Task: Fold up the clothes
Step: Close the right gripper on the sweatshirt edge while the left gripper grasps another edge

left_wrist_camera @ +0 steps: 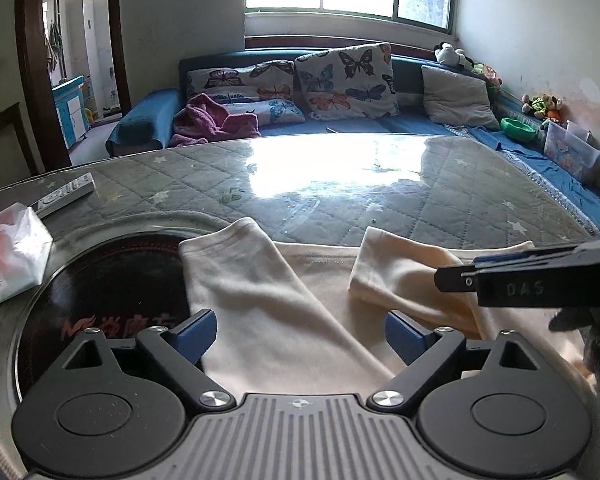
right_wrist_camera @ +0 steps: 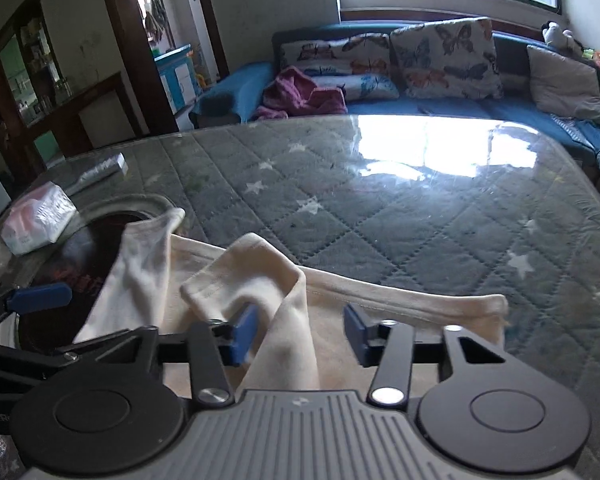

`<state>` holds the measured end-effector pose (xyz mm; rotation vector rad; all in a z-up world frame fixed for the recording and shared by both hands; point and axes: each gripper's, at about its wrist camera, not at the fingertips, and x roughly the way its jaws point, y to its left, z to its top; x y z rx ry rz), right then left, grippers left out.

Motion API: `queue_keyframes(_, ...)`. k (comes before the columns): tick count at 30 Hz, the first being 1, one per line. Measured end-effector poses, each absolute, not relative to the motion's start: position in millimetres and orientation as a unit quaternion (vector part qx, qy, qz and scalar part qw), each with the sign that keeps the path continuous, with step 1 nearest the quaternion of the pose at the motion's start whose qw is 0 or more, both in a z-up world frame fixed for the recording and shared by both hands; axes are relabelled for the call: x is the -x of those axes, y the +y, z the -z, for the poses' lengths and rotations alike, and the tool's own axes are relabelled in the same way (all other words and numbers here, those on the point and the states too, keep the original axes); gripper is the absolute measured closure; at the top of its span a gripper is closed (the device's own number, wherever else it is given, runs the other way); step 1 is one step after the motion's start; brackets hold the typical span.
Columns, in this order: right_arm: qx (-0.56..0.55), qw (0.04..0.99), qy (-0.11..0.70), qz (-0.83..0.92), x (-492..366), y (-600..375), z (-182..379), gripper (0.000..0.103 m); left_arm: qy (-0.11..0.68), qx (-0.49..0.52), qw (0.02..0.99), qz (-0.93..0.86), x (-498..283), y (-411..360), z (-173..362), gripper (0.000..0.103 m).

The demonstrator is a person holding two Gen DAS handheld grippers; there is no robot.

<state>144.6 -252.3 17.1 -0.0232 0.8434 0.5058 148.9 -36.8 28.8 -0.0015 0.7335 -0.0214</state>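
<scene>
Here, cream garment [left_wrist_camera: 284,320] flat on worktop [left_wrist_camera: 340,184], lower centre of frame, both sleeves folded inward. Left claw [left_wrist_camera: 300,332] wide open over left sleeve [left_wrist_camera: 236,276], gripping nothing. Right claw [right_wrist_camera: 300,334] open, straddling right sleeve [right_wrist_camera: 260,276], not clamped. Tissue pack [left_wrist_camera: 8,256] at left edge.

The left gripper [left_wrist_camera: 298,334] has black arms with triangular cut-outs, silver screws, round black hubs, blue finger pads [left_wrist_camera: 194,334] and a ribbed grey body at the bottom. The right gripper [right_wrist_camera: 300,334] looks identical; its side reads "DAS".
</scene>
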Motion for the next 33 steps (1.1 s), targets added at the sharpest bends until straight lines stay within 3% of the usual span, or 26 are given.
queue_keyframes(6, -0.006, 0.880, 0.407, -0.246, -147.3, -259.1, -13.9, 0.095, 0.369, 0.007, 0.929, 0.010, -166.7, -40.4, -21.1, 0.017)
queue_keyframes(12, 0.009, 0.902, 0.368, -0.225, -126.6, -281.6, -38.4, 0.100, 0.380, 0.006, 0.925, 0.006, -174.8, -40.8, -11.1, 0.023)
queue_keyframes(18, 0.011, 0.920, 0.340, -0.195, -100.9, -320.8, -62.5, 0.100, 0.386, 0.010, 0.923, 0.006, -176.0, -38.7, -3.9, 0.035)
queue_keyframes(22, 0.015, 0.922, 0.338, -0.187, -91.2, -334.4, -71.7, 0.099, 0.377, 0.001, 0.926, 0.009, -172.8, -39.5, -5.6, 0.055)
queue_keyframes(27, 0.016, 0.913, 0.349, -0.212, -99.0, -317.1, -68.0, 0.089, 0.374, 0.006, 0.927, 0.008, -170.6, -33.5, -8.0, 0.077)
queue_keyframes(30, 0.017, 0.904, 0.358, -0.231, -107.8, -297.1, -60.4, 0.072, 0.373, 0.009, 0.928, 0.009, -168.2, -29.7, -10.8, 0.084)
queue_keyframes(33, 0.004, 0.893, 0.376, -0.248, -122.2, -276.9, -48.7, 0.070, 0.371, 0.014, 0.928, 0.013, -166.1, -25.9, -13.7, 0.087)
